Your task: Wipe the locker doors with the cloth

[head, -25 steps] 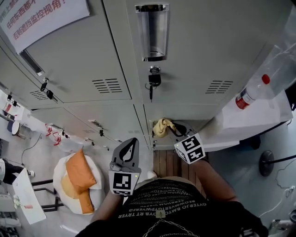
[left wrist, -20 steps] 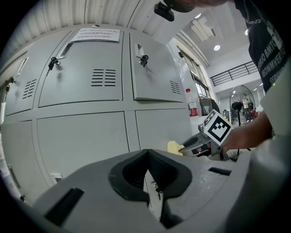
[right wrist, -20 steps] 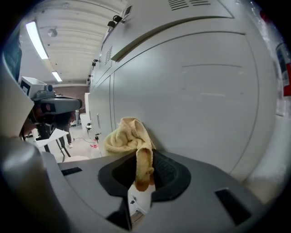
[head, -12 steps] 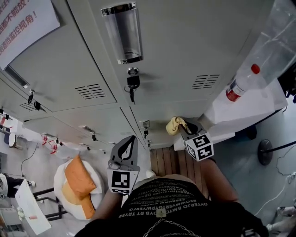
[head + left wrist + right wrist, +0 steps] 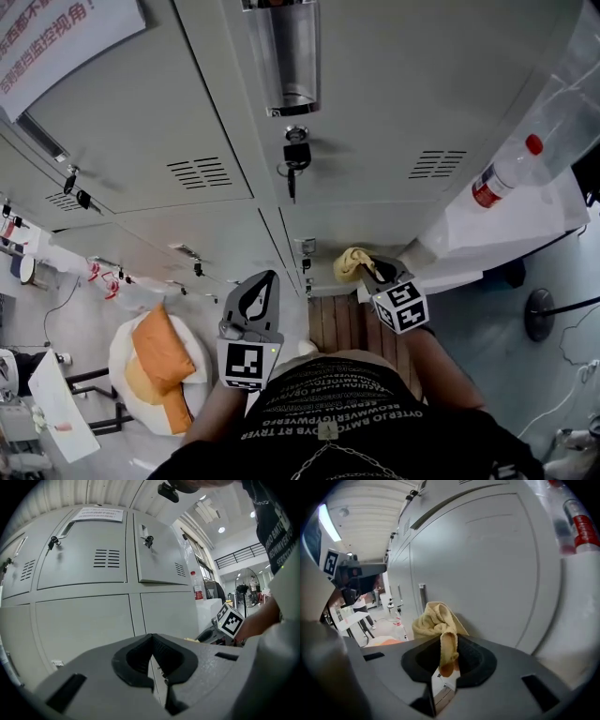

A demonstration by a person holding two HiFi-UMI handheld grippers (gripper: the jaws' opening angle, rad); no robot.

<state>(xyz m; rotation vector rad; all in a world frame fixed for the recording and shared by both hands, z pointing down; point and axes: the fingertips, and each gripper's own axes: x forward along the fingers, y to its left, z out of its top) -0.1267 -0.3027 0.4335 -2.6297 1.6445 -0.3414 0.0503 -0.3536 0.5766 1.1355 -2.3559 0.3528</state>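
A yellow cloth (image 5: pixel 350 263) is bunched in my right gripper (image 5: pixel 368 267), which is shut on it. In the right gripper view the cloth (image 5: pixel 436 619) sticks out past the jaws, right up against a lower grey locker door (image 5: pixel 487 564); I cannot tell whether it touches. My left gripper (image 5: pixel 267 278) hangs low to the left, shut and holding nothing. In the left gripper view its jaws (image 5: pixel 152 639) meet in front of the lower locker doors (image 5: pixel 84 620), with the right gripper (image 5: pixel 224 623) off to the right.
Keys hang from a lock (image 5: pixel 294 157) under a recessed handle (image 5: pixel 286 56). A paper notice (image 5: pixel 66 37) is on the upper left door. A plastic bottle (image 5: pixel 506 173) stands on a white counter (image 5: pixel 506 239) at right. An orange cushion (image 5: pixel 159 349) lies on the floor at left.
The right gripper with the cloth slid right along the lower door, then a little back left. My head view swung sideways. The left gripper has hardly moved.
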